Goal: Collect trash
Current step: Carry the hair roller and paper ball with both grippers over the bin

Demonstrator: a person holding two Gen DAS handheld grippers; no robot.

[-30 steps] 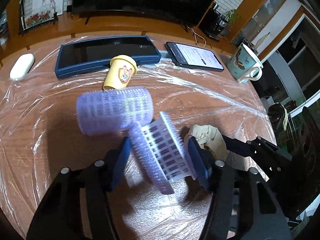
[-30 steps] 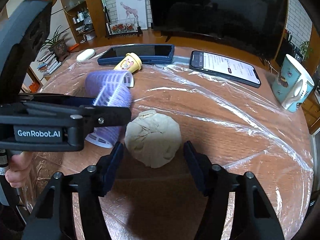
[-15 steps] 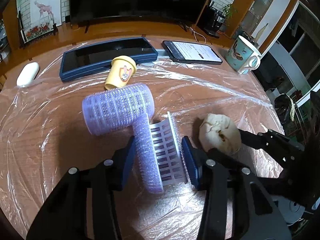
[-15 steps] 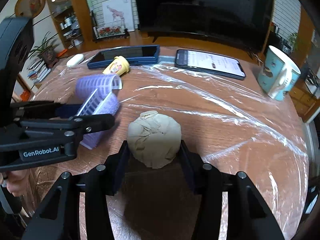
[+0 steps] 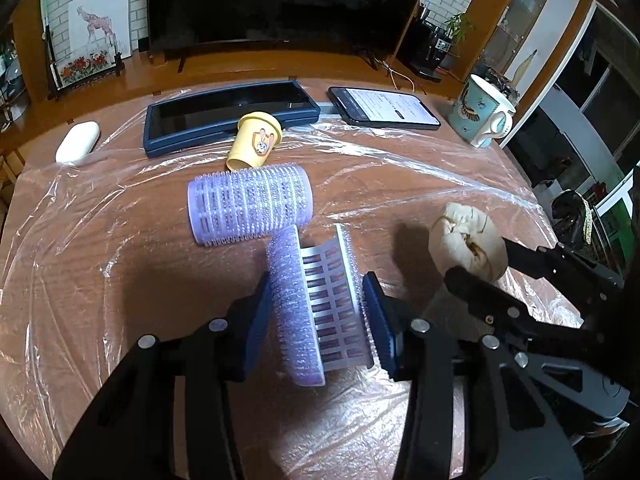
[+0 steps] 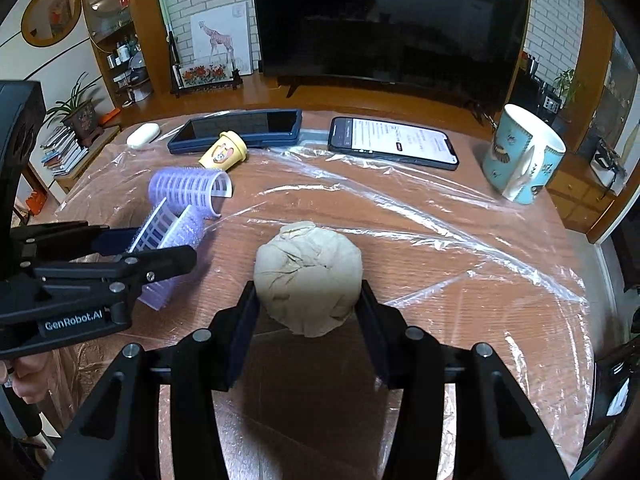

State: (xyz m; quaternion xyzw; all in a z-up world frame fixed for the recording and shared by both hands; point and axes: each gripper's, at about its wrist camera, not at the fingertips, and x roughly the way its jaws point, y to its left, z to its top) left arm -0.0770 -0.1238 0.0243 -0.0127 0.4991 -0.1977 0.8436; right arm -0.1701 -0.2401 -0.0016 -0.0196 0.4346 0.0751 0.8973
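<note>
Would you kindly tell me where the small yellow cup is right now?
The small yellow cup lies on its side at the table's far side, against the dark blue tray and just beyond the whole purple hair roller.

Both cameras ride just behind their own fingers and look steeply down and forward across the wooden table (image 5: pixel 120 280) toward the dark TV (image 6: pixel 392 28). The left wrist view sits close over the purple roller (image 5: pixel 316 308); the right wrist view sits close over the paper ball (image 6: pixel 308 276). The 2 views share the table's far edge, phone (image 6: pixel 394 142) and mug (image 5: pixel 480 116), and each catches the other gripper at its side.
</note>
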